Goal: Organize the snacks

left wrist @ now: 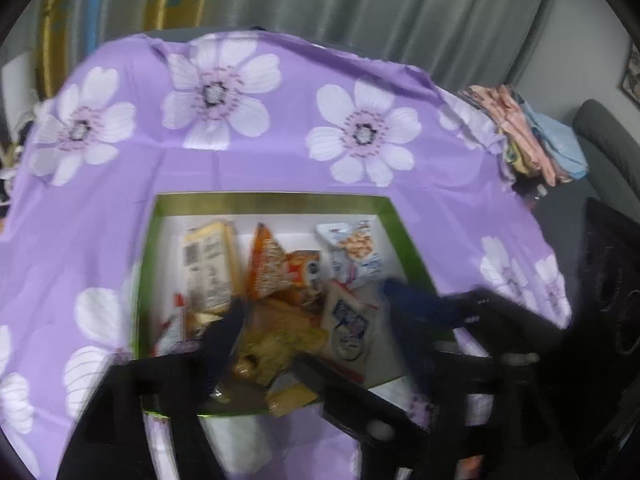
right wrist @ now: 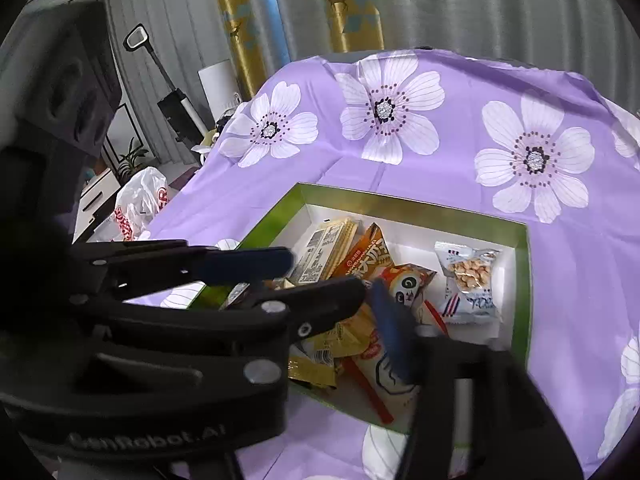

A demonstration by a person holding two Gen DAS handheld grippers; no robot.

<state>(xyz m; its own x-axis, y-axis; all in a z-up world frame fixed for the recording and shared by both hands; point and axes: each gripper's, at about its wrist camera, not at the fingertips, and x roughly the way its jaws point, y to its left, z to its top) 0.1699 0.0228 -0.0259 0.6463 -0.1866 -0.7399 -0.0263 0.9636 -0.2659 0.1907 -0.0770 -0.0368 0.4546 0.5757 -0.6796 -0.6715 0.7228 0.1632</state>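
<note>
Both grippers, left gripper [left wrist: 316, 344] and right gripper [right wrist: 394, 334], gape empty above the box [right wrist: 524, 280] (snacks heaped): careless descent could crush packets.

Purple white-flowered cloth [right wrist: 460, 160], green-rimmed box [right wrist: 522, 280]

Purple floral cloth [right wrist: 460, 184] carries green box [right wrist: 524, 280].

The tablecloth [right wrist: 460, 184] is thin smooth cloth w/ a soft sheen, creased at the far edge. The box [right wrist: 522, 280] looks like cardboard: glossy green walls, matt white inside. The snack packets [right wrist: 468, 280] are shiny crinkled plastic film. Grippers: matt black plastic; fingers w/ smooth blue pads [right wrist: 390, 332]. Far curtains [right wrist: 460, 4] are ribbed cloth.
</note>
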